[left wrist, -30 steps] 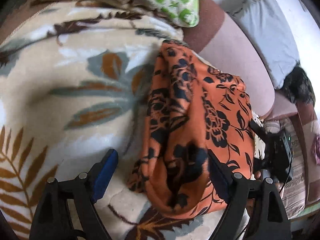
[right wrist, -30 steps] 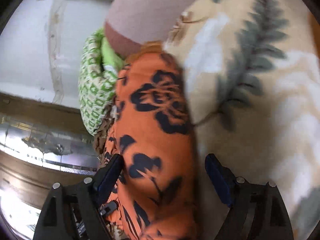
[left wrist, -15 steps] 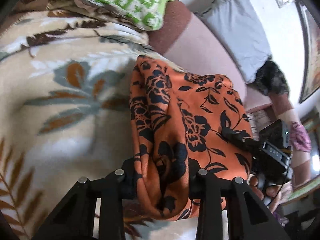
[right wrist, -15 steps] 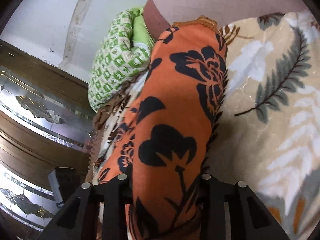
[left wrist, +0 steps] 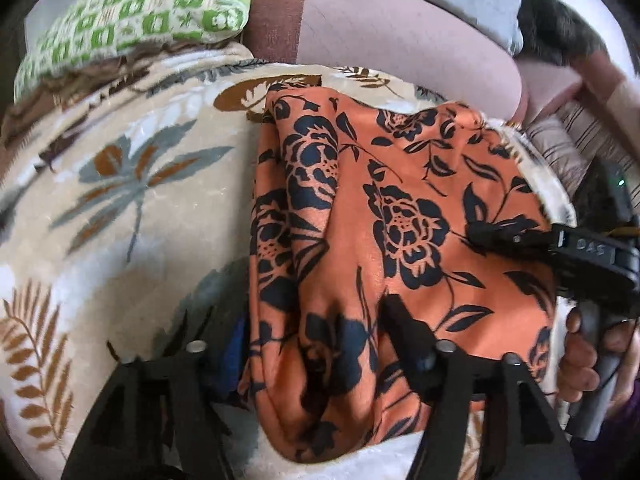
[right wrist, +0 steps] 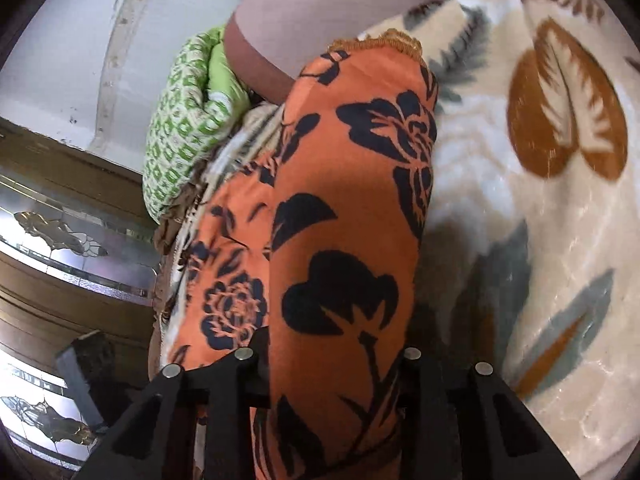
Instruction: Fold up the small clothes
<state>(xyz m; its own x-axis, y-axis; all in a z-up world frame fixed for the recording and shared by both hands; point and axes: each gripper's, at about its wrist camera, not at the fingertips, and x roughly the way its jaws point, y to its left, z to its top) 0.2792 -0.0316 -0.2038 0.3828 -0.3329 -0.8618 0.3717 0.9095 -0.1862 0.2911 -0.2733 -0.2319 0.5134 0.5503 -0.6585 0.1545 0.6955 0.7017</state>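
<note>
Orange floral garment (left wrist: 404,216), printed with black roses and leaves, lies bunched lengthwise on the cream leaf-patterned blanket (left wrist: 132,200), and both claws have hold of it at its near end. Beyond the claws the blanket runs up to a pinkish-brown cushion (left wrist: 384,36), with a green-and-white patterned pillow (left wrist: 140,20) off to the far left of the left claw.

Left gripper (left wrist: 312,344) points steeply down at the blanket. A thick fold of the garment fills the gap between its fingers; the right finger (left wrist: 404,328) presses into the cloth from the side, while the left finger is mostly hidden behind the fold, its blue pad only just showing. Its jaws have just been opening, and sit fairly wide around the bunched cloth. Whether the pads still pinch it I cannot tell.

Right gripper (right wrist: 332,360) tilts down less sharply and looks along the length of the garment, which rises from between its jaws and stretches away toward the cushion. The jaws stand fairly narrow and have eased apart slightly, with the cloth packed tight between them, so this claw is pinching the garment.

In the left wrist view the right gripper's black body comes in from the right edge, its tip lying on the garment, and a hand (left wrist: 580,352) wraps around its grey handle just beside the cloth's right border.
</note>
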